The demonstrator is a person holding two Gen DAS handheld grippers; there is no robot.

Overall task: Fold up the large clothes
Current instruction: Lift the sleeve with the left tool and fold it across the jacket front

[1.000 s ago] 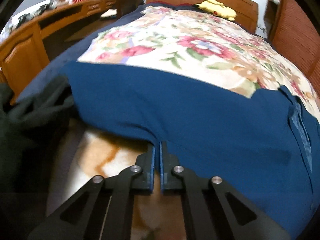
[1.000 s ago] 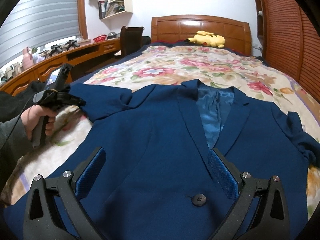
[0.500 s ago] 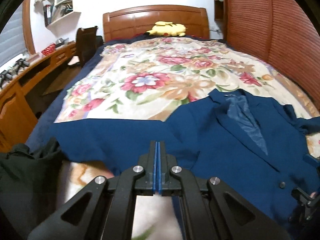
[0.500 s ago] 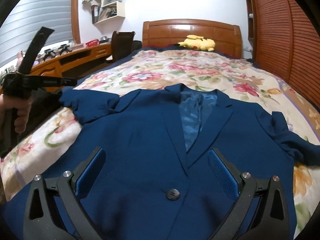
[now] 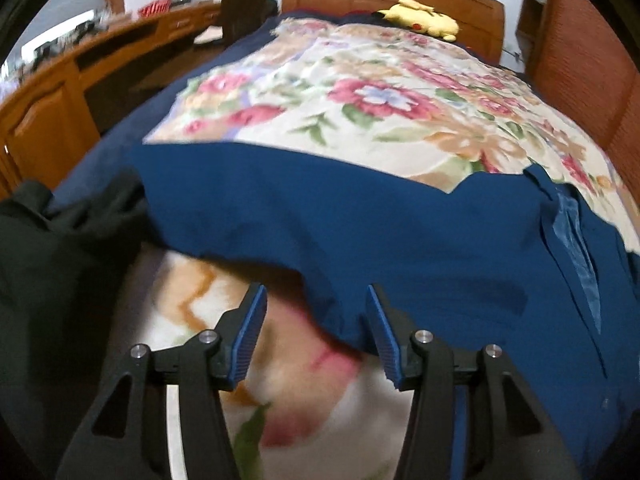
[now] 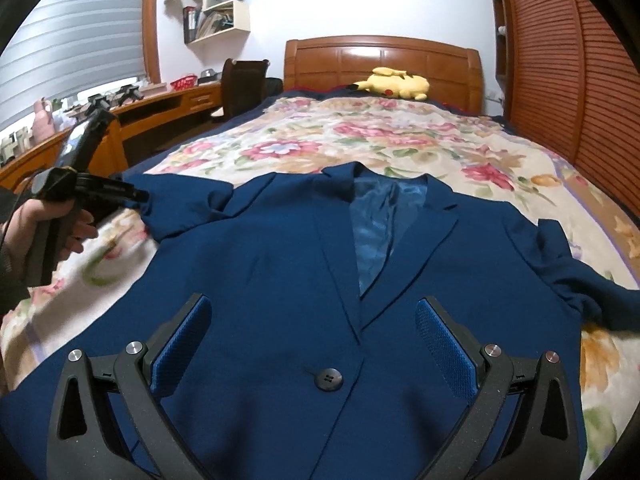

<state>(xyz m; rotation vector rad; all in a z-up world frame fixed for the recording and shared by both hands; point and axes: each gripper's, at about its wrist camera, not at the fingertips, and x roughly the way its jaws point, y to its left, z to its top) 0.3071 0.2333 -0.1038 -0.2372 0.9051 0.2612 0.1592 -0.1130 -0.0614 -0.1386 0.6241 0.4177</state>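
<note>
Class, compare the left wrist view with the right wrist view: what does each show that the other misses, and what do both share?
Only the left wrist view shows a dark garment beside the blue jacket's sleeve, and the left hand-held gripper's opening jaws, clear of the cloth. Only the right wrist view shows the jacket's button, the wall shelves, and the open right hand-held gripper. Both show the floral bedspread, yellow plush toy and headboard.

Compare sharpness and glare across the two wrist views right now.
Left wrist: motion-smeared, the bedspread and desk soft, only the tongs crisp. Right wrist: sharp, the jacket button clear, slight blur at the person's hand, glare on the headboard; fisheye bends both.
</note>
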